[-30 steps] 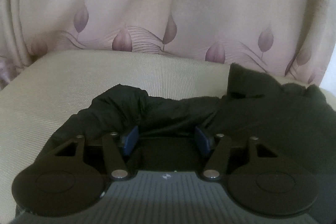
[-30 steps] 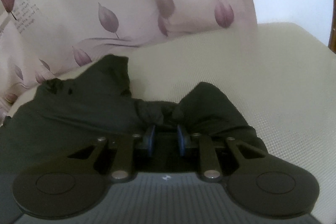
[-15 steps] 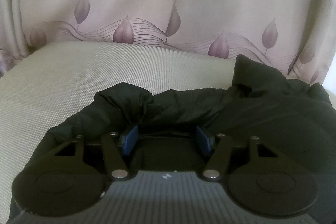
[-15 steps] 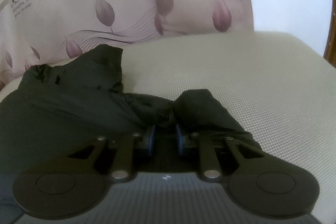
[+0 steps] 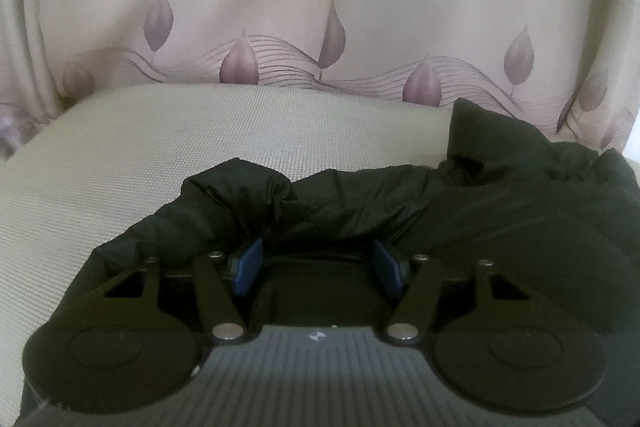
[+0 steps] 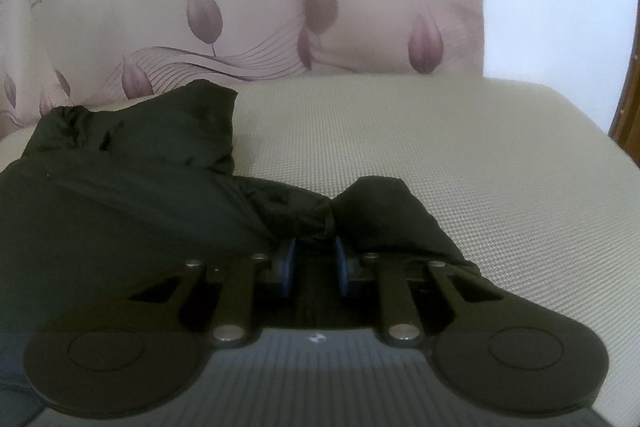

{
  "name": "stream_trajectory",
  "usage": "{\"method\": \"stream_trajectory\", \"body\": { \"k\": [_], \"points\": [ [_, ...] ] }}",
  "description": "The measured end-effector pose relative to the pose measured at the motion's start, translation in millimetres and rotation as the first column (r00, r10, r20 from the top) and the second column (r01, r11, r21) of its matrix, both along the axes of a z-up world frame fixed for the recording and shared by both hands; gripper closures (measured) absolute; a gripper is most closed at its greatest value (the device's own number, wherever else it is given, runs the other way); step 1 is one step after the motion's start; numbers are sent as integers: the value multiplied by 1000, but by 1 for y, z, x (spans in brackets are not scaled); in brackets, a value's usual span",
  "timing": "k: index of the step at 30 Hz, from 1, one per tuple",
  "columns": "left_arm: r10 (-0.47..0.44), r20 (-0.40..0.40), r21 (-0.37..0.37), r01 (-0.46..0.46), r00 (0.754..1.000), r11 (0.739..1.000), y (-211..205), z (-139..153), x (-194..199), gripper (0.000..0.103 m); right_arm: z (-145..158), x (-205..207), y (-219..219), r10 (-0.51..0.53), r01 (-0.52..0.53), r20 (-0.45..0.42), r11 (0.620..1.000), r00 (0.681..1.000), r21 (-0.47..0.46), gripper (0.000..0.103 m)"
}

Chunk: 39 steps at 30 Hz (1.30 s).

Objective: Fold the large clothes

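Right tongs (image 6: 313, 261) clamp a bunched edge of the black jacket (image 6: 132, 195) on the mattress (image 6: 460, 163); left tongs (image 5: 316, 265) stand apart over its fabric, ready for folding.

**Both grippers low, one wide, one narrow**

The left gripper (image 5: 318, 261) points forward and downward, its blue pads (image 5: 249, 262) standing well apart, with dark cloth (image 5: 304, 215) bunched at their tips. Whether the pads press on it cannot be told. The right gripper (image 6: 313, 263) has its pads (image 6: 289, 267) drawn close, pinching a gathered fold of the same cloth (image 6: 316, 219).
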<state>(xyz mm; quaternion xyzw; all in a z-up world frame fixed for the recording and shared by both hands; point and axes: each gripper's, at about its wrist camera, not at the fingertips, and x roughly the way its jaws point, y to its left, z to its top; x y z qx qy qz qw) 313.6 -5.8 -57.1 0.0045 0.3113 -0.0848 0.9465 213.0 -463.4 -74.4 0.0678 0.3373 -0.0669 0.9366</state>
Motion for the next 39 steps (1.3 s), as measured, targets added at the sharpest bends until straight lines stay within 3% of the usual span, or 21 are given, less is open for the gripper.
{"method": "stream_trajectory", "body": {
  "k": [4,7,10,13,16,19,24,28,34,39],
  "points": [
    [25,19,74,-26,999,997,-9,7,-3,31,15,-4,-16,-28,28,-7,997,1000,69,80],
    [36,34,107,-39,999,993,-11,15,-6,24,56,-28,-16,-67,61,148,997,987,45,79],
    [41,48,120,-47,998,992,-13,24,-13,22,98,-46,11,82,-100,248,993,965,60,79],
    [29,64,125,-37,998,992,-20,34,-22,22,111,-46,52,242,-273,248,956,938,102,79],
    [9,75,136,-19,997,991,-31,41,-32,22,102,-33,100,350,-371,209,926,913,68,79],
    [-6,74,132,-4,997,991,-39,45,-38,22,81,-12,131,386,-396,133,916,913,56,79],
    [-4,48,124,-2,999,992,-48,39,-38,23,42,14,144,332,-332,18,935,943,122,80],
    [10,0,106,-10,1000,994,-47,30,-32,24,29,19,141,301,-287,-48,938,952,194,81],
    [28,-15,139,-25,1000,990,-51,26,-28,23,15,17,132,289,-271,-35,927,957,258,81],
    [39,-12,143,-37,999,989,-52,33,-32,25,35,14,115,294,-276,-3,901,956,334,79]
  ]
}}
